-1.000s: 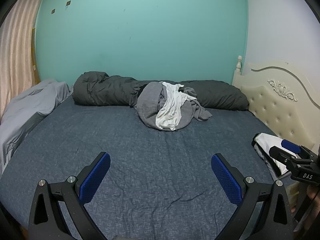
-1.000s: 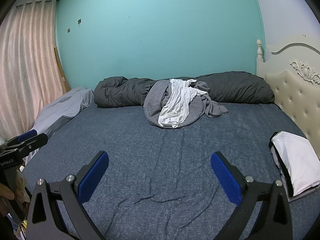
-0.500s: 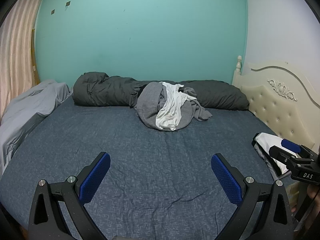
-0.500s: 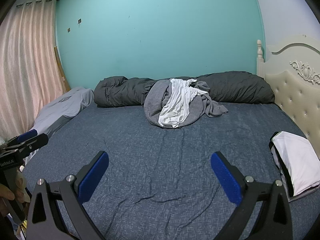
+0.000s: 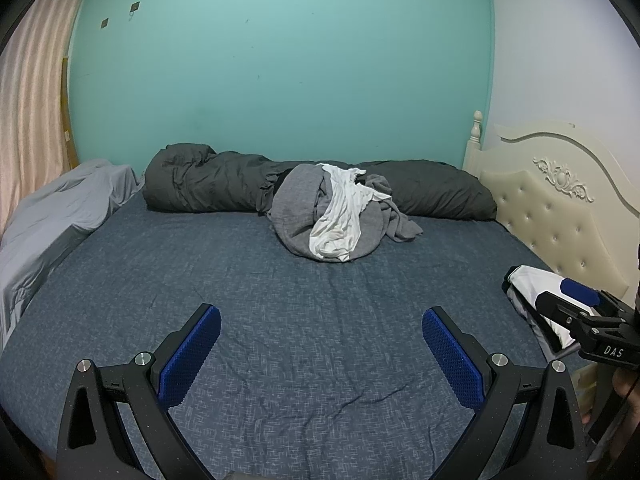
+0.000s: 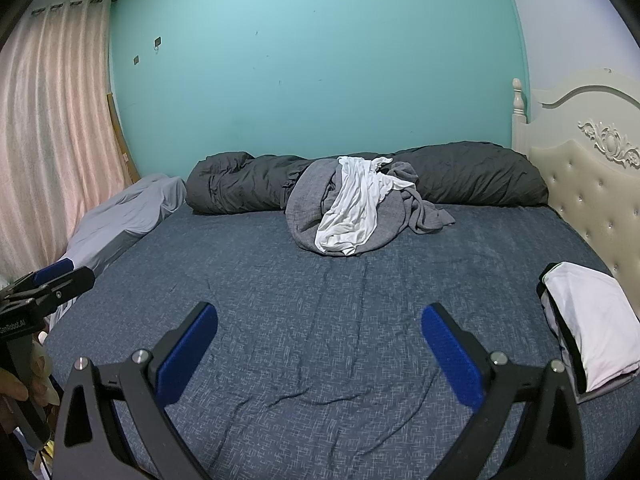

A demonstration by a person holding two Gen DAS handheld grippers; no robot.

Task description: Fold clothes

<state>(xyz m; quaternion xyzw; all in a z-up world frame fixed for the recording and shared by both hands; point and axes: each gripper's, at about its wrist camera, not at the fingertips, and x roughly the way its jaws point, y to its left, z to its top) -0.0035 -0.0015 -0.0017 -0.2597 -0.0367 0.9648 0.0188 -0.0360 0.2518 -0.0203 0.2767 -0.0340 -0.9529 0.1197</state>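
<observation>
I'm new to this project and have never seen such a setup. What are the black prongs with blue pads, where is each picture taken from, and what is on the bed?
There is no robot here: a person holds a two-finger gripper in each hand, and each gripper carries a wide-angle camera looking forward along its fingers. One picture comes from the left gripper, the other from the right gripper. The blue pads are the inner faces of the fingers. Both grippers are open and hold nothing.

Each camera also catches the other gripper at its edge.

On the dark blue bed lies a crumpled pile of clothes, grey with a white garment on top, waiting to be folded. Behind it is a rolled dark duvet. At the right edge lies a folded white garment, near the cream headboard.
</observation>
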